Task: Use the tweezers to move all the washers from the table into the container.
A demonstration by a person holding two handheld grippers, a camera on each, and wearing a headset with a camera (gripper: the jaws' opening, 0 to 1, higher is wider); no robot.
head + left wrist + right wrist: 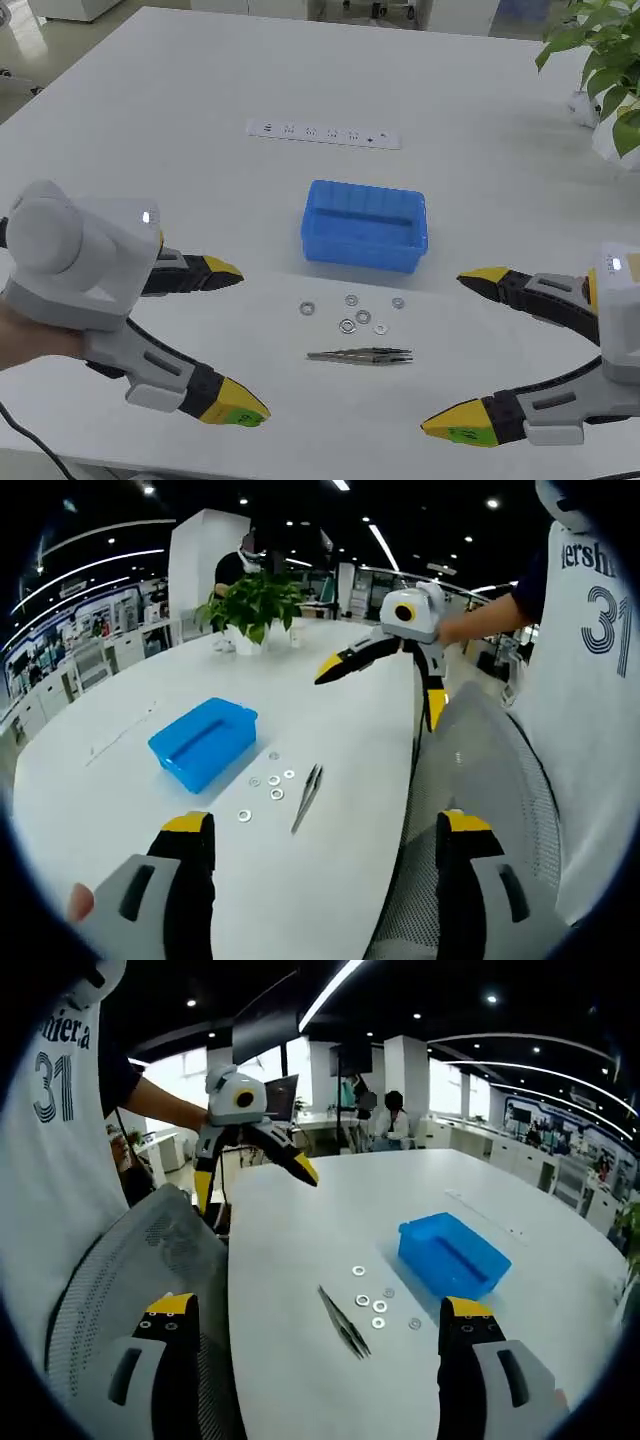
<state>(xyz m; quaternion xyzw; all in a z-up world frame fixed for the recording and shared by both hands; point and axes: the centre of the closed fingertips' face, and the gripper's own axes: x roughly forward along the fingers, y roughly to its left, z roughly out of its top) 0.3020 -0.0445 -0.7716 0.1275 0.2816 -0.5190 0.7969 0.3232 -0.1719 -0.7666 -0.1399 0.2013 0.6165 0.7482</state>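
Several small metal washers (352, 312) lie loose on the white table in front of the blue container (365, 223). Metal tweezers (360, 355) lie just in front of them, pointing left. My left gripper (237, 342) hovers open at the lower left, apart from everything. At the lower right my right gripper (470, 352) hangs open too, with nothing between its jaws. In the left gripper view the tweezers (306, 796), washers (270, 787) and container (203, 742) sit ahead, and the right gripper (382, 685) is beyond. The right gripper view has the tweezers (345, 1324), washers (378, 1306) and container (452, 1254).
A white power strip (322, 133) lies behind the container. A potted plant (605, 70) stands at the table's far right corner. A grey mesh chair (135, 1280) sits at the table's near edge. People sit at distant desks (385, 1115).
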